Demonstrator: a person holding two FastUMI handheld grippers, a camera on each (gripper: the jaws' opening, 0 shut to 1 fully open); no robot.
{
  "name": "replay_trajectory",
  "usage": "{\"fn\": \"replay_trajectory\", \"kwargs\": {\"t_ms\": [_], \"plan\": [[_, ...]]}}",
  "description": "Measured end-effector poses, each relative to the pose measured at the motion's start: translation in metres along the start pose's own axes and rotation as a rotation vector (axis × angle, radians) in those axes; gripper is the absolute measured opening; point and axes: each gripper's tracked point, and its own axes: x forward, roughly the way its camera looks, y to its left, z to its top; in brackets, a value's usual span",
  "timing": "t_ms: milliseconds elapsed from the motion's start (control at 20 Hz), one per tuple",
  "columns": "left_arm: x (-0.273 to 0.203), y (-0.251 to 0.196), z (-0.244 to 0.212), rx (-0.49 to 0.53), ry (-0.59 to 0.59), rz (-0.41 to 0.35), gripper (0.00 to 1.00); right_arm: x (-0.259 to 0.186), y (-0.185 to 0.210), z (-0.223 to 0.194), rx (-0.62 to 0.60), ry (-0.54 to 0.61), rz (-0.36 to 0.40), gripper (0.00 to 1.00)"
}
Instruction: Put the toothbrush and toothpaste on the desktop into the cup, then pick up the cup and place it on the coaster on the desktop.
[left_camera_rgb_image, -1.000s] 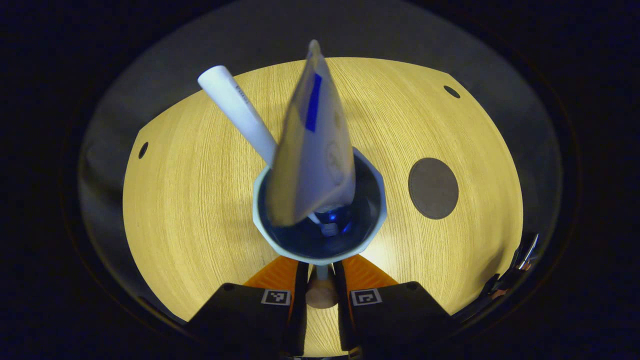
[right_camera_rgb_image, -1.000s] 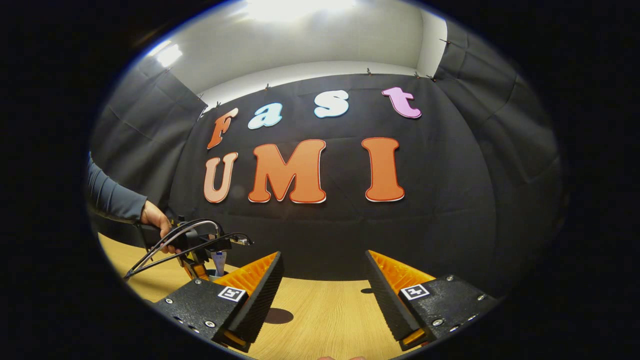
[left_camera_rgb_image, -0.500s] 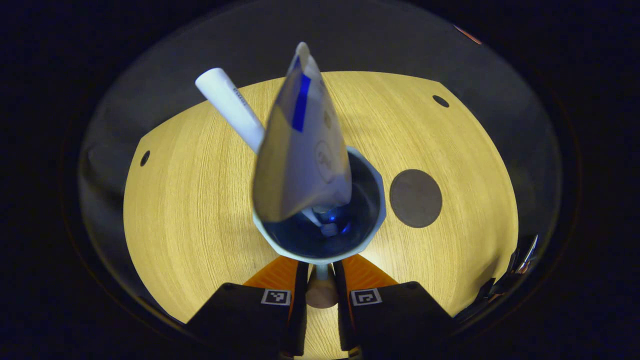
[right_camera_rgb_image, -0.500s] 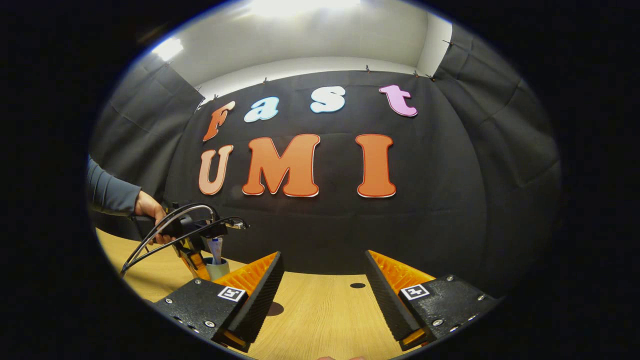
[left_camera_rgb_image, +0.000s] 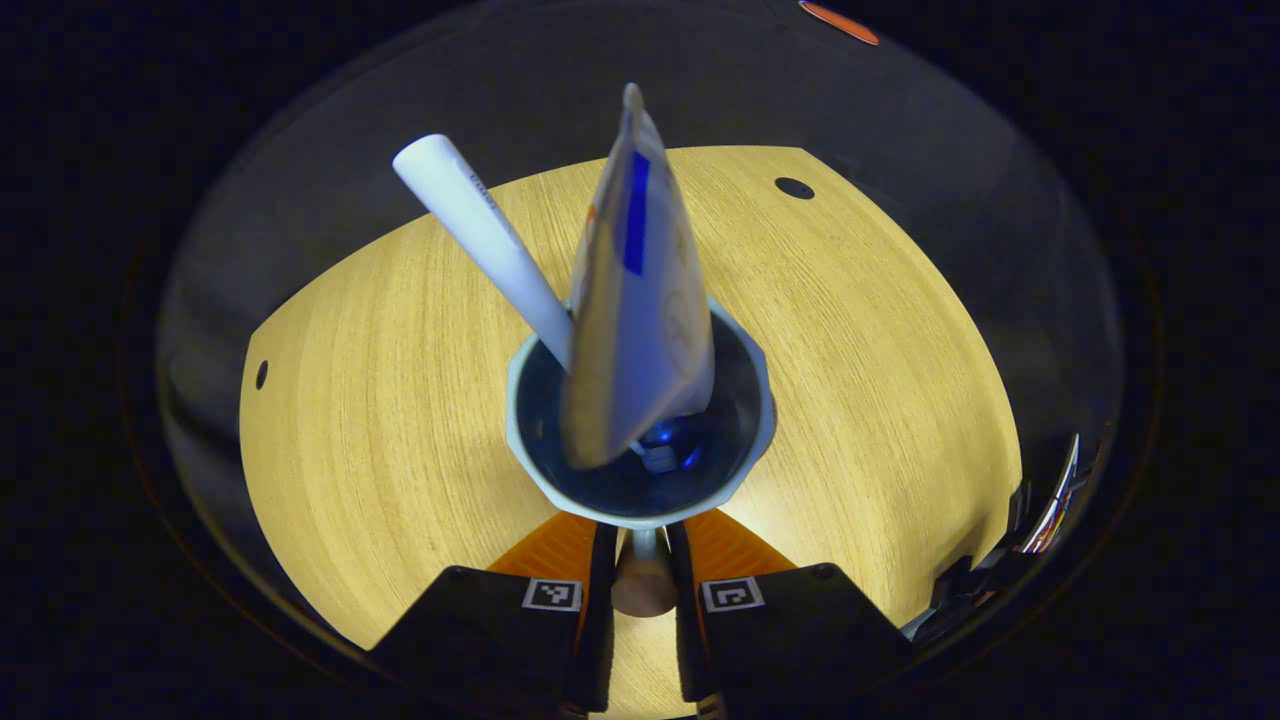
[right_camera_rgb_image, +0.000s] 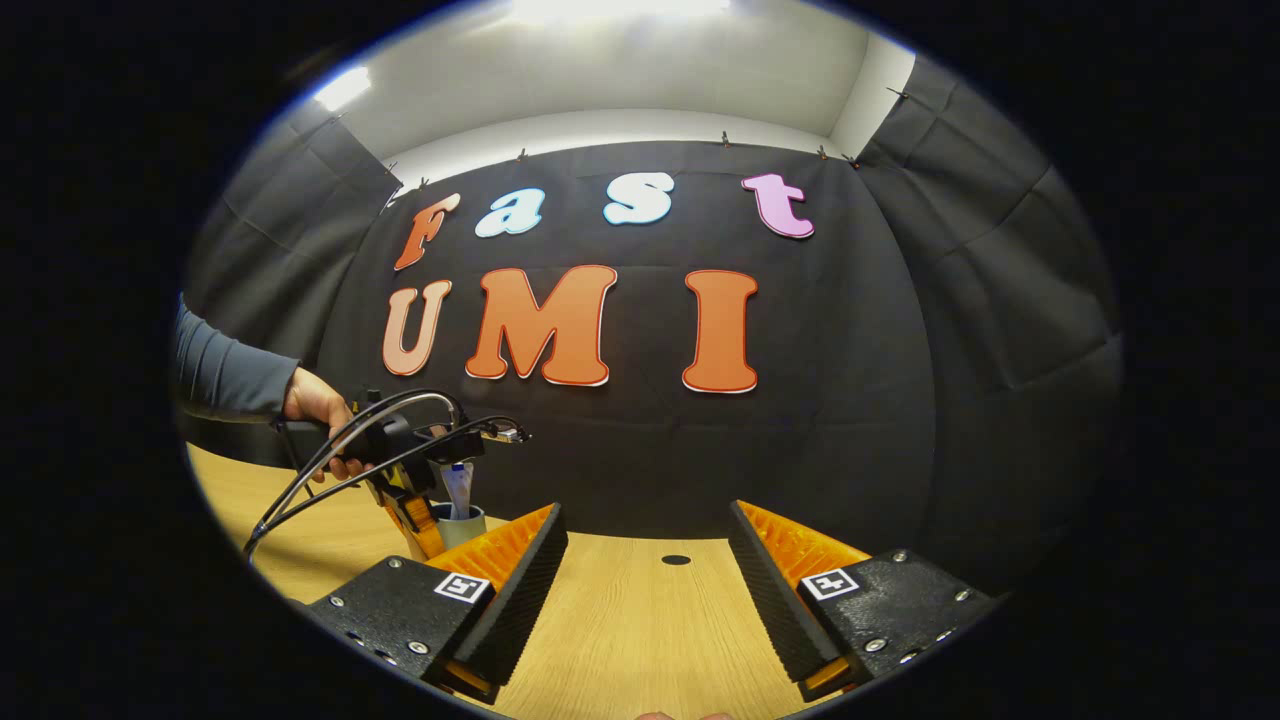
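Note:
A pale cup (left_camera_rgb_image: 640, 500) with a dark blue inside sits at the centre of the left gripper view. In it stand a white and blue toothpaste tube (left_camera_rgb_image: 640, 300) and a white toothbrush handle (left_camera_rgb_image: 480, 230), which leans to the left. My left gripper (left_camera_rgb_image: 640, 545) is shut on the cup's handle (left_camera_rgb_image: 642, 585). In the right gripper view a hand (right_camera_rgb_image: 320, 410) holds that gripper (right_camera_rgb_image: 415, 500) with the cup (right_camera_rgb_image: 462, 525) at the left, and the cup's base is hidden. My right gripper (right_camera_rgb_image: 648, 512) is open above the table with nothing between its fingers.
The wooden table (left_camera_rgb_image: 380, 400) has small round holes (left_camera_rgb_image: 795, 187) near its edges, and one hole (right_camera_rgb_image: 676, 559) lies ahead of my right gripper. Cables and part of the other gripper (left_camera_rgb_image: 1040, 510) show at the table's right edge. The black cloth wall (right_camera_rgb_image: 850, 420) stands behind the table.
The left gripper has carried the cup to the right; the dark round coaster slid left in its view and passed behind the cup. The right gripper has stayed open.

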Motion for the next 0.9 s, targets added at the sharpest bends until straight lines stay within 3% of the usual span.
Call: {"fn": "replay_trajectory", "kwargs": {"t_ms": [100, 350, 550, 700, 800, 900], "plan": [[0.014, -0.031, 0.01, 0.011, 0.005, 0.001, 0.3, -0.006, -0.01, 0.001, -0.016, 0.004, -0.014, 0.98], [0.045, -0.046, 0.006, 0.019, 0.035, -0.013, 0.29, -0.015, -0.023, -0.008, -0.022, 0.034, -0.029, 0.98], [0.047, -0.011, -0.005, -0.007, 0.04, -0.018, 0.3, -0.016, -0.025, -0.014, -0.029, 0.067, -0.029, 0.98], [0.041, 0.016, 0.001, 0.018, -0.014, -0.018, 0.37, -0.014, -0.021, -0.013, -0.011, 0.072, -0.021, 0.98], [0.034, 0.032, 0.003, 0.039, -0.057, -0.028, 0.55, -0.012, -0.014, -0.011, -0.006, 0.077, -0.016, 0.98], [0.024, 0.052, 0.001, 0.048, -0.103, -0.031, 0.84, -0.013, -0.01, -0.009, -0.012, 0.079, -0.01, 0.98]]}}
